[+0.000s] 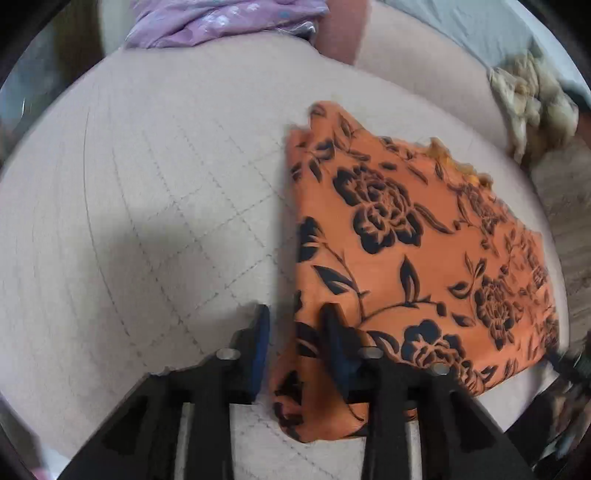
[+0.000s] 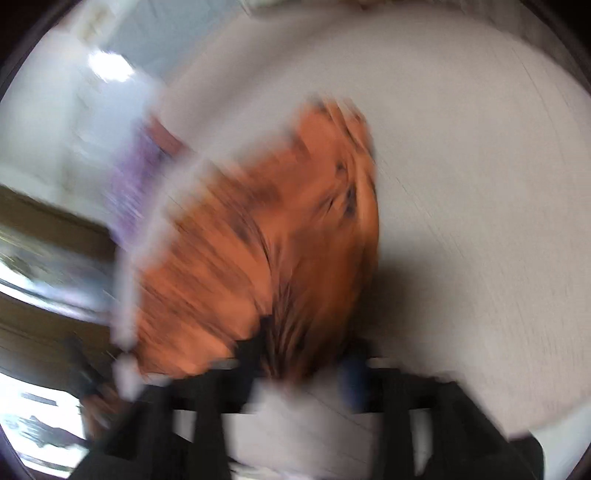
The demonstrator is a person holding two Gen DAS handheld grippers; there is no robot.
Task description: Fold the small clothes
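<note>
Orange garment (image 1: 406,251) edge lies between parted left tongs (image 1: 295,317).

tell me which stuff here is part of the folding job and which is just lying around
Part of the job:
- orange floral garment, folded flat on the quilted surface
- left gripper, at the garment's near edge
- right gripper, too blurred to read its grip

Just lying about:
- purple cloth bundle
- cream fluffy item
</note>
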